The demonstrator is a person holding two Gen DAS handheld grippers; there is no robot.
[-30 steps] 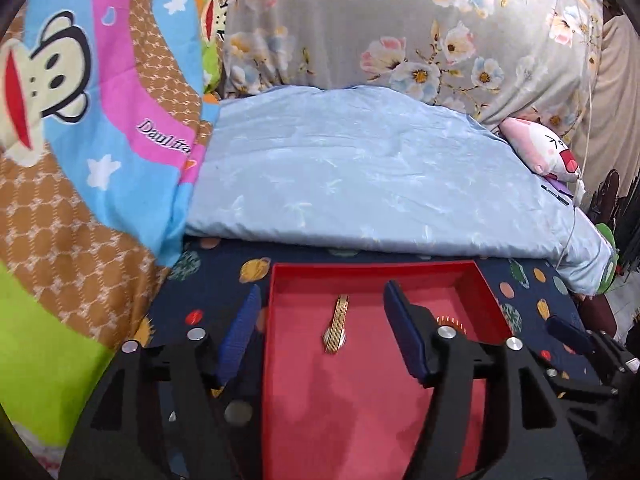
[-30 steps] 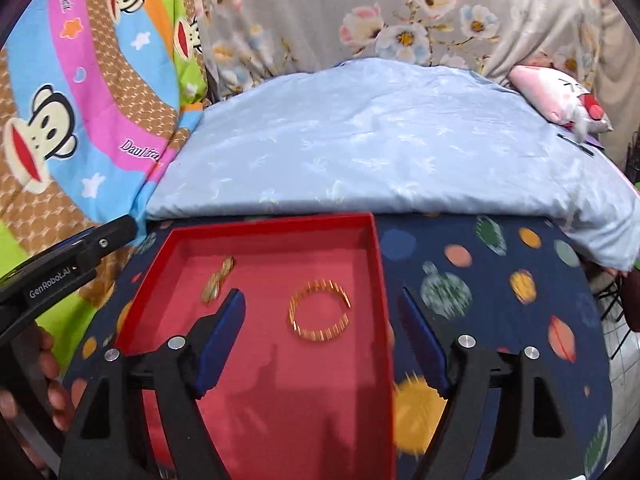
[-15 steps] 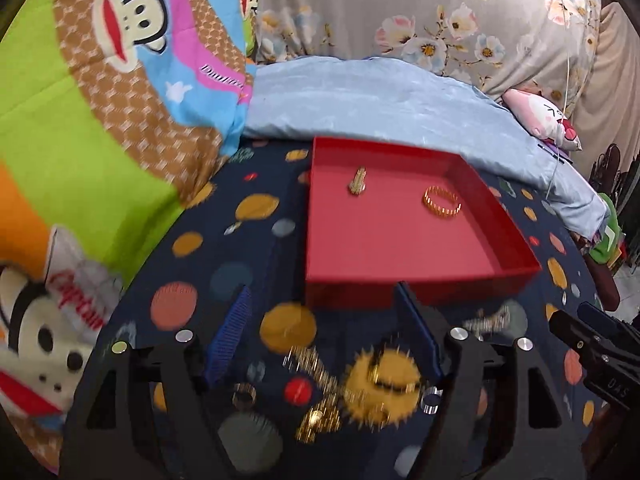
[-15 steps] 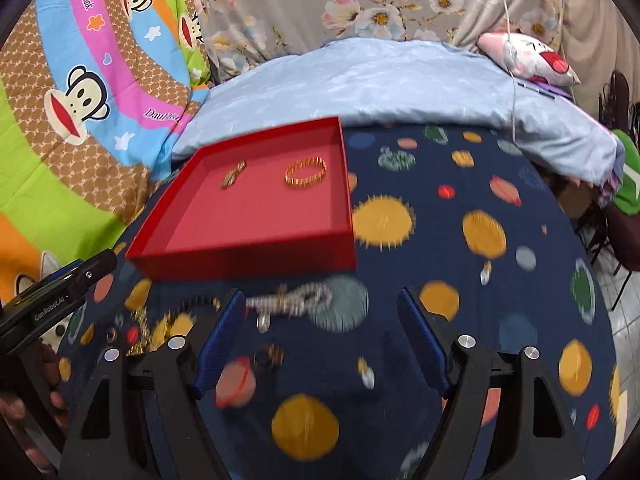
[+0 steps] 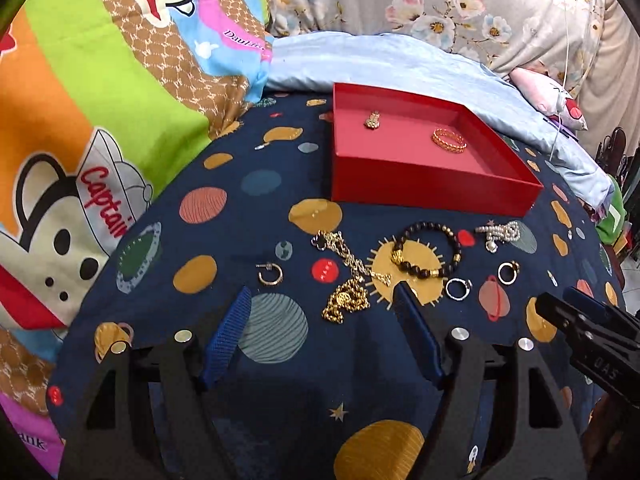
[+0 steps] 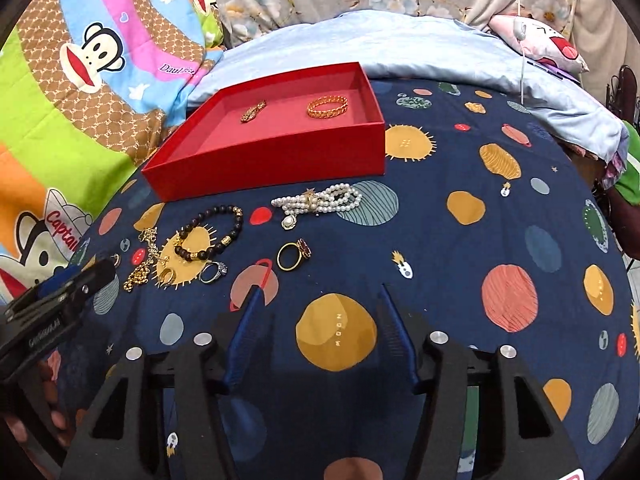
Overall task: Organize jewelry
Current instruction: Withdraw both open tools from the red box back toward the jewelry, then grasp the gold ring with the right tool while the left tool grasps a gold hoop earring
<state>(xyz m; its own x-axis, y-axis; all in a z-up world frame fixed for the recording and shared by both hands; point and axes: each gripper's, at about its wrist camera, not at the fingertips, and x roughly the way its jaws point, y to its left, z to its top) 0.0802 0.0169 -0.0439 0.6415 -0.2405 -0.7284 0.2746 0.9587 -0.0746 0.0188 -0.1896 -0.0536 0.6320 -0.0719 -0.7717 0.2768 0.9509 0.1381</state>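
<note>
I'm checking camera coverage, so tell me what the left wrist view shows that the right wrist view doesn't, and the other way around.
Only the left wrist view shows the small gold hoop earring lying clear on the blanket, left of the gold chain; in the right wrist view that spot is hidden behind the left hand-held gripper.

Only the right wrist view shows the wide stretch of blanket right of the red tray.

Both show the tray holding a gold bracelet and a small gold piece, plus the black bead bracelet, pearl bracelet and two rings outside it.
</note>
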